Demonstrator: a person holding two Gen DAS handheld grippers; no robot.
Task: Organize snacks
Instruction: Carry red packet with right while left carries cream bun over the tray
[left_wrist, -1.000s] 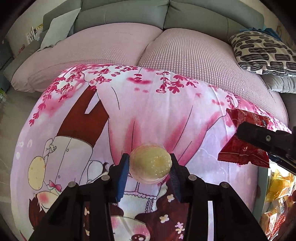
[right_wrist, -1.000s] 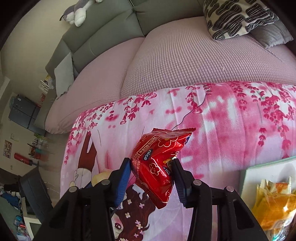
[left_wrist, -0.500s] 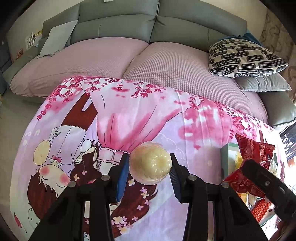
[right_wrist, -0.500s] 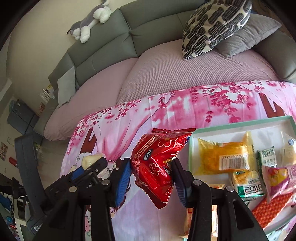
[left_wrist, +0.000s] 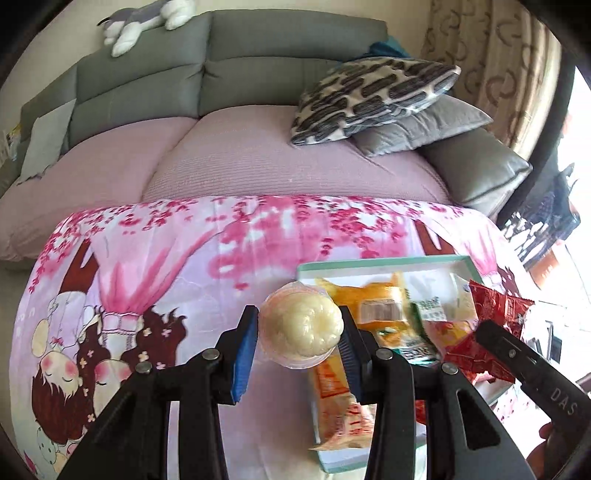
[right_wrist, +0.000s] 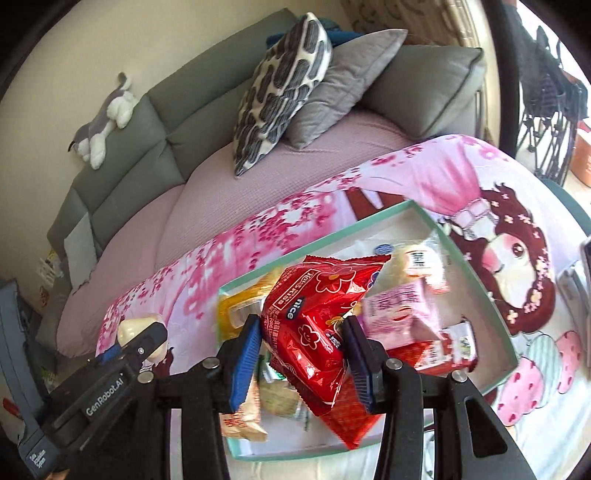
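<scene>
While both views look forward along black fingers with blue pads, the left hand-held gripper (left_wrist: 298, 328) is clamped on a clear plastic cup of pale yellow jelly (left_wrist: 301, 325), held in the lower centre of the left wrist view. The cup hangs over the near left edge of a shallow mint-green tray (left_wrist: 373, 263), which sits in the lower right of that frame on a pink cartoon-print blanket (left_wrist: 166, 251).

In the right wrist view, the right hand-held gripper (right_wrist: 302, 345) is closed on a shiny red snack packet (right_wrist: 314, 317) with white flower marks and the word "nice", in the lower centre of the frame and above the tray (right_wrist: 476, 280). The tray holds a jumble of wrapped snacks: an orange packet (right_wrist: 236, 308) at its left end, a pink packet (right_wrist: 402, 306) to the right of the red one, a pale wrapper with a barcode (right_wrist: 419, 260) toward the far corner, and others too blurred to name.

The left hand-held gripper also shows at the lower left of the right wrist view, with the jelly cup at its tip.

Behind the blanket, in the upper half of both frames, stands a grey sofa (left_wrist: 258, 51) with a pink seat cover, a black-and-white patterned cushion (left_wrist: 369, 96) and a grey-and-white plush toy (right_wrist: 105, 118) on its backrest
</scene>
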